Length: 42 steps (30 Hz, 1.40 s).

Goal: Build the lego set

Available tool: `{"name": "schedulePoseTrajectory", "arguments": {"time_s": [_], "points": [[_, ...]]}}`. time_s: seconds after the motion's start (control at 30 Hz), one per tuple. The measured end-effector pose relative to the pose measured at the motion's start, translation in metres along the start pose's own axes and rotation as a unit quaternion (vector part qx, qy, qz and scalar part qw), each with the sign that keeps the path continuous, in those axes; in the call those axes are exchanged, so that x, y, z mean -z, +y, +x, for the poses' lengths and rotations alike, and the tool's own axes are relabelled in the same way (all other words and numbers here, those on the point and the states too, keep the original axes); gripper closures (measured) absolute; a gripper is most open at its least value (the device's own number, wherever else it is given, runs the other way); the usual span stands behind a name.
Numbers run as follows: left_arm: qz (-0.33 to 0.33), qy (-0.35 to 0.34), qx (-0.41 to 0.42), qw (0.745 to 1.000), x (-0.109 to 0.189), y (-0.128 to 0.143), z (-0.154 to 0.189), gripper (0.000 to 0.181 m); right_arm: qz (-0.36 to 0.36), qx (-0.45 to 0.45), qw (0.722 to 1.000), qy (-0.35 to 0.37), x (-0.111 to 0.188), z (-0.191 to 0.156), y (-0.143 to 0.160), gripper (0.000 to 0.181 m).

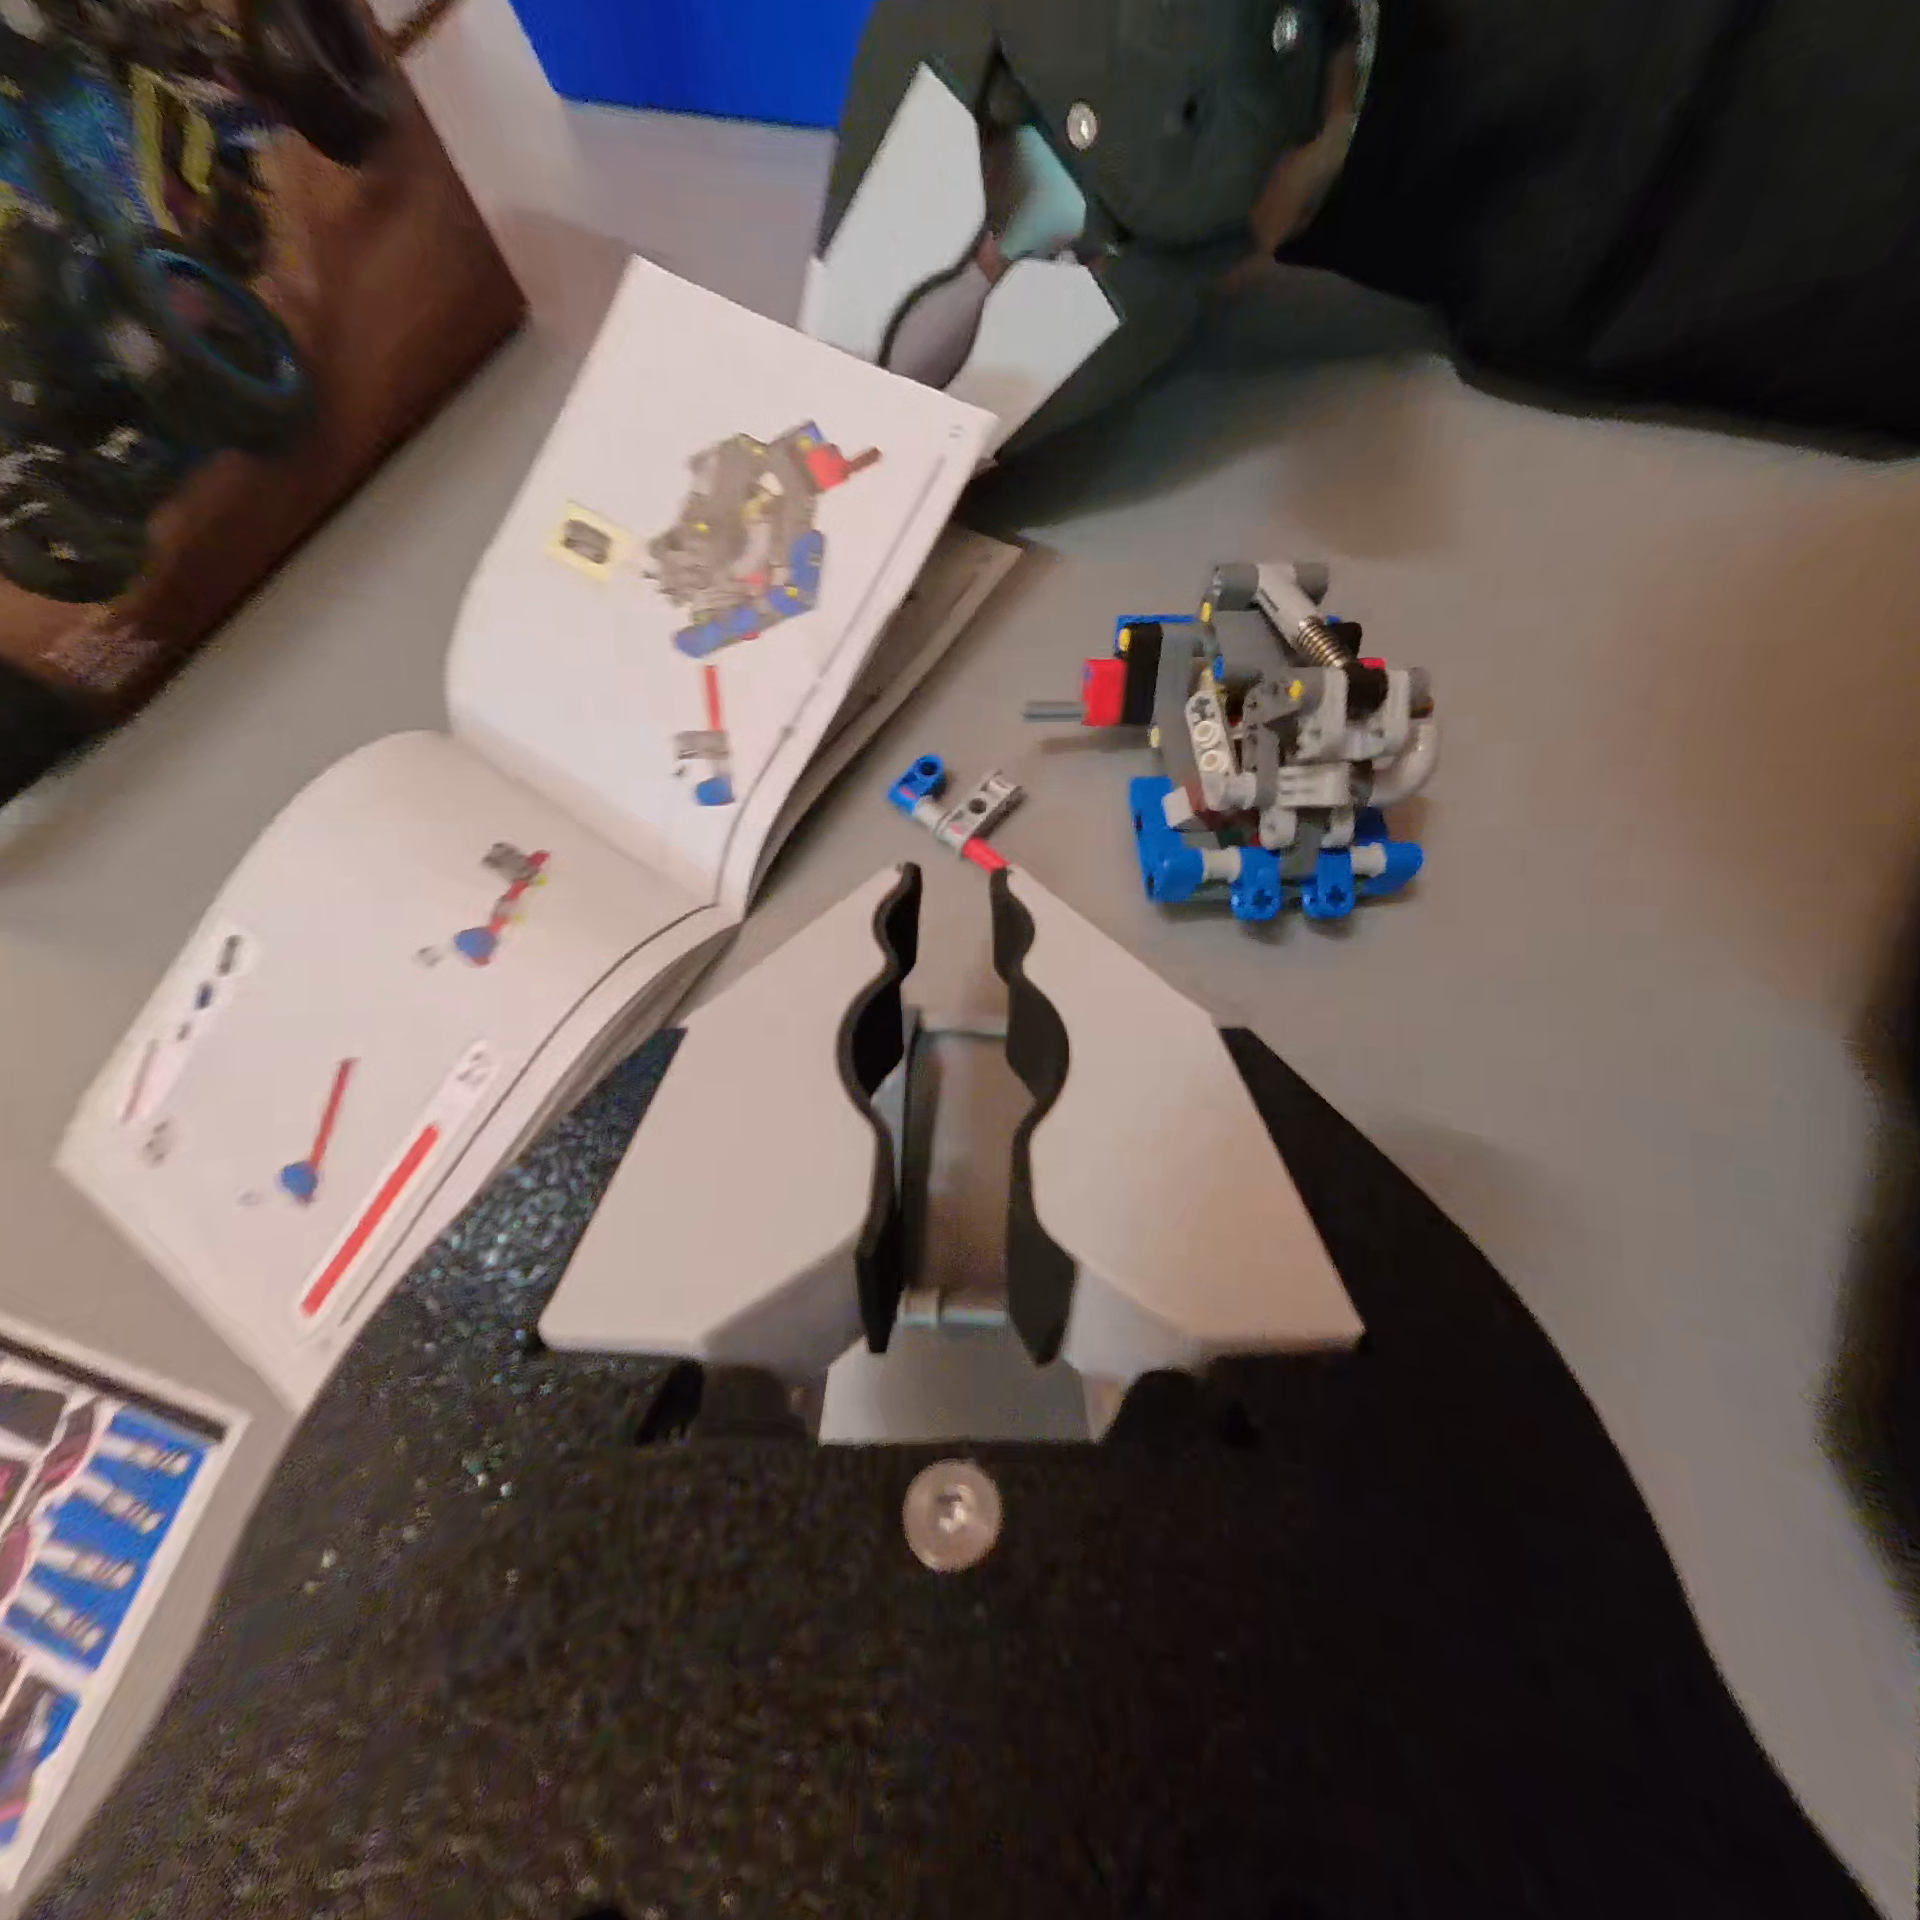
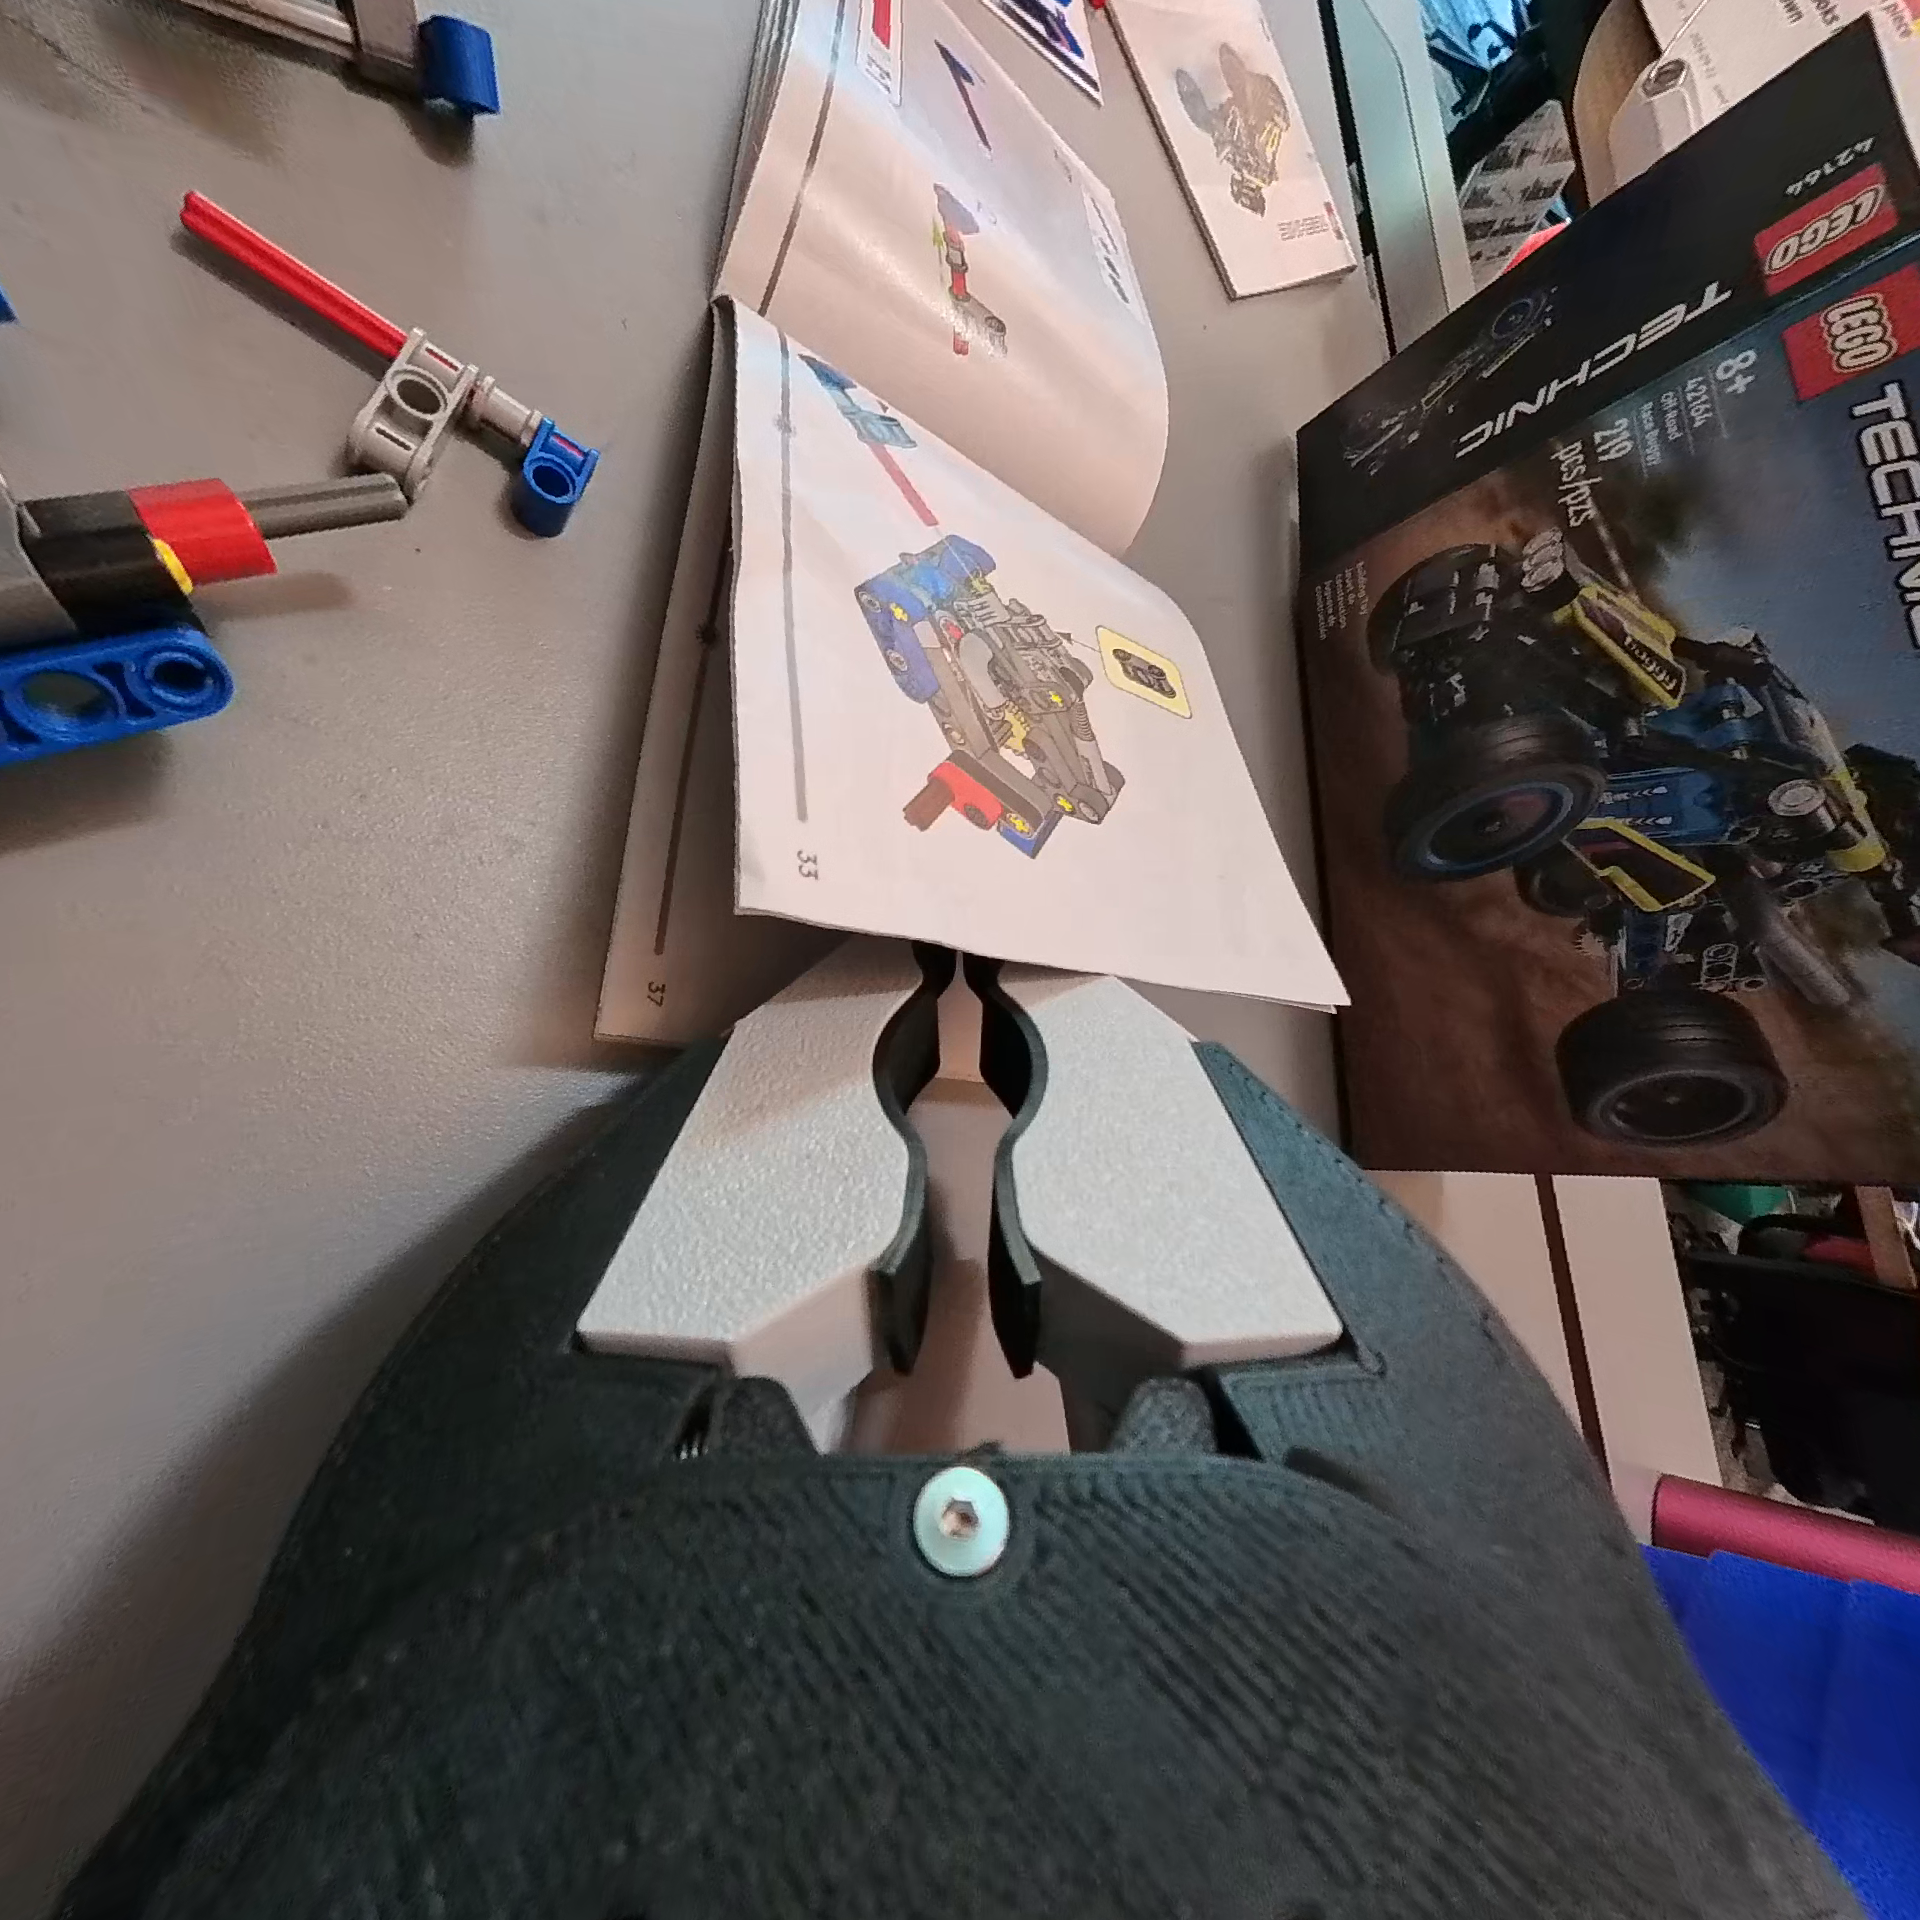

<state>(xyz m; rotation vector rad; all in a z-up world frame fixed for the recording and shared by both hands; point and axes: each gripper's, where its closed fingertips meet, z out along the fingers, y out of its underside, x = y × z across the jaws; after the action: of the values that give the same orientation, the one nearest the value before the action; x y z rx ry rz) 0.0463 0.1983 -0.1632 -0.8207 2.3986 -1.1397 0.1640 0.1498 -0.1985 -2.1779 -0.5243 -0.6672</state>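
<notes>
A part-built grey, blue and red lego model (image 1: 1268, 748) stands on the grey table (image 1: 1558, 623); its red and blue end shows in the right wrist view (image 2: 104, 582). A small sub-assembly, a red axle with a grey connector and a blue piece (image 1: 956, 805) (image 2: 416, 400), lies beside it. My left gripper (image 1: 951, 873) is open and empty, its tips just short of the axle's end. My right gripper (image 2: 951, 961) is shut, its tips tucked under the raised page edge of the open instruction booklet (image 2: 987, 727) (image 1: 582, 675). The page hides those tips.
The lego box (image 2: 1610, 675) (image 1: 208, 312) stands beyond the booklet. A sticker sheet (image 1: 83, 1538) lies near the table's edge. A small leaflet (image 2: 1247, 156) and a blue part (image 2: 457, 52) lie farther off. A blue bin (image 1: 686, 52) is at the table's back. About 15 cm separates my left fingertips from my right.
</notes>
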Motion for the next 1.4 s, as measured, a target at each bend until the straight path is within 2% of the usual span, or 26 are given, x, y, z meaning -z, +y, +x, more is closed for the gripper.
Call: {"name": "schedulePoseTrajectory", "arguments": {"time_s": [0.13,0.27,0.33,0.4,0.53,0.63,0.73,0.87,1.03,1.2,1.27,1.3,1.4], "points": [[-0.045,-0.003,-0.018,0.999,-0.021,0.004,0.002,0.169,0.002,0.0,1.0,0.001,0.0,0.0,0.0,0.181],[-0.037,-0.059,-0.041,0.997,-0.019,-0.01,-0.027,0.166,0.006,-0.003,1.0,0.005,0.001,0.001,-0.001,0.181],[-0.041,-0.063,-0.087,0.993,-0.023,-0.018,-0.034,0.16,0.013,-0.007,1.0,0.009,0.0,0.002,-0.003,0.181],[-0.074,-0.067,-0.146,0.984,-0.031,-0.016,-0.041,0.154,0.012,-0.003,1.0,0.011,-0.002,0.002,-0.004,0.181],[-0.109,-0.057,-0.22,0.968,-0.05,-0.01,-0.047,0.158,-0.012,0.044,0.999,0.023,-0.005,0.0,-0.004,0.181],[-0.121,-0.053,-0.221,0.966,-0.056,-0.002,-0.05,0.17,-0.01,0.045,0.999,0.024,-0.005,0.0,-0.005,0.181],[-0.107,-0.053,-0.215,0.969,-0.052,-0.005,-0.049,0.181,-0.009,0.044,0.999,0.022,-0.005,0.0,-0.005,0.181],[-0.097,-0.053,-0.203,0.973,-0.045,-0.007,-0.05,0.181,-0.008,0.042,0.999,0.021,-0.005,0.0,-0.005,0.181],[-0.079,-0.021,-0.179,0.98,-0.041,-0.008,-0.046,0.177,-0.008,0.044,0.999,0.021,-0.005,0.0,-0.005,0.181],[-0.05,0.0,-0.181,0.982,-0.043,-0.026,-0.038,0.17,-0.007,0.047,0.999,0.022,-0.005,-0.001,-0.005,0.181],[-0.046,0.005,-0.198,0.979,-0.049,-0.034,-0.034,0.173,-0.007,0.048,0.999,0.022,-0.005,-0.001,-0.005,0.181],[-0.046,0.004,-0.209,0.977,-0.051,-0.037,-0.033,0.181,-0.007,0.048,0.999,0.022,-0.005,-0.001,-0.005,0.181],[-0.066,0.017,-0.218,0.973,-0.058,-0.034,-0.031,0.181,-0.007,0.048,0.999,0.022,-0.005,-0.001,-0.005,0.181]]}}
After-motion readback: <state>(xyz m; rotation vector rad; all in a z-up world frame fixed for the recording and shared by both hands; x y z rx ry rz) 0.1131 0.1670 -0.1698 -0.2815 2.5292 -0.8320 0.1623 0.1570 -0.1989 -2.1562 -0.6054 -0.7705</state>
